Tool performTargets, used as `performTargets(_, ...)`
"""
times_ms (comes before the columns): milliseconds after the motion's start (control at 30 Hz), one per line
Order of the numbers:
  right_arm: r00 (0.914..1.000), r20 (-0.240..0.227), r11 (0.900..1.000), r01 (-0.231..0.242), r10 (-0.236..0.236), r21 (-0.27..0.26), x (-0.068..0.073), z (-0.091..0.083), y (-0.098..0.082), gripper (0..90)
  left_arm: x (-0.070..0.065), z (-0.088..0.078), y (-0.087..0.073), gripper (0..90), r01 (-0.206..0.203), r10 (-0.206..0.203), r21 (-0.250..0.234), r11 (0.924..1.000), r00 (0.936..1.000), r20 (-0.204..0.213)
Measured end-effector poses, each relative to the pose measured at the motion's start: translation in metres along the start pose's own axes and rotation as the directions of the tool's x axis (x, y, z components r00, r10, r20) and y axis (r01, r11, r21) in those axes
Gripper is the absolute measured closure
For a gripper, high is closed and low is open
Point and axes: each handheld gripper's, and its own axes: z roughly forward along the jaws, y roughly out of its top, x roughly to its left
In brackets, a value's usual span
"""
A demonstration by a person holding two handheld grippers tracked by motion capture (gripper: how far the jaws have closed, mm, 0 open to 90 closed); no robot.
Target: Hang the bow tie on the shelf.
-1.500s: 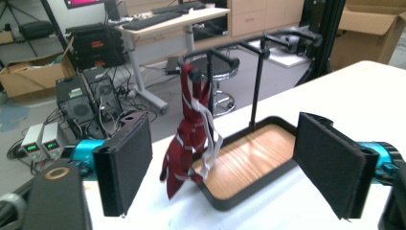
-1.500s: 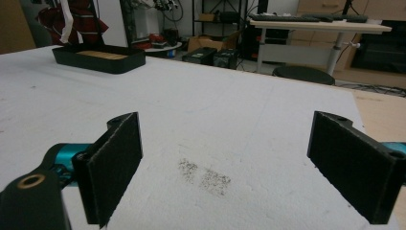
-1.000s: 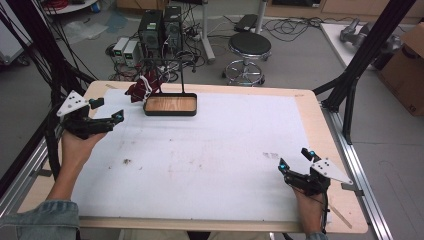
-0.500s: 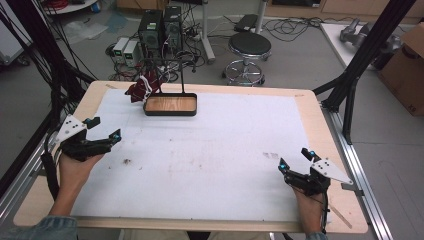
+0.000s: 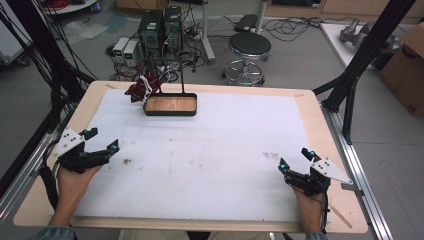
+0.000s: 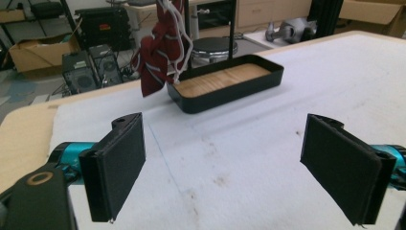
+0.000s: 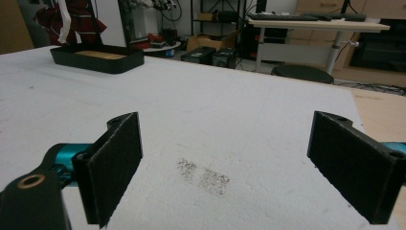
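- The left gripper (image 5: 102, 141) sits near the table's left edge, held in the person's left hand (image 5: 75, 175), over the white mat (image 5: 215, 150). Its jaws stand wide apart with nothing between them, and they point toward the middle of the mat.
- In the left gripper view the two black pads (image 6: 117, 163) frame bare, stained mat; a small dark smudge (image 5: 126, 161) lies just beside the gripper's tips in the high view.
- Toward the far left of the mat lies a shallow black tray (image 5: 170, 105) with a wooden floor, flat on the mat and well apart from both grippers.
- A thin black stand (image 5: 182, 75) rises at the tray's far rim; whether it is fixed to the tray cannot be told.
- A dark red cloth (image 5: 141, 89) with white cord hangs from the stand, just beside the tray's left far corner, above the table edge.
- The middle of the mat carries only faint brown marks.
- A grey speckled patch (image 5: 270, 155) lies on the mat near the right gripper, and shows between its pads in the right gripper view (image 7: 203, 176).
- The right gripper (image 5: 295, 161) rests near the table's right front corner, held in the right hand (image 5: 307, 202); its jaws are released, spread wide, gripping nothing.
- Beyond the table stand a round stool (image 5: 249, 47) and computer cases (image 5: 161, 27) on the floor.
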Motion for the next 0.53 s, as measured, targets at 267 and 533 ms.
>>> performTargets(267,1.0000,-0.001,1.000,-0.002,0.002,0.002,0.000,0.000,0.000,10.8,-0.007,-0.001,-0.022,15.8,0.015,-0.014,0.035,0.9993,0.9996,-0.026)
performTargets(533,1.0000,-0.002,1.000,-0.001,0.001,0.001,0.000,0.000,0.000,10.8,-0.013,0.006,-0.030,15.7,0.001,0.000,0.086,0.9963,0.9999,-0.015)
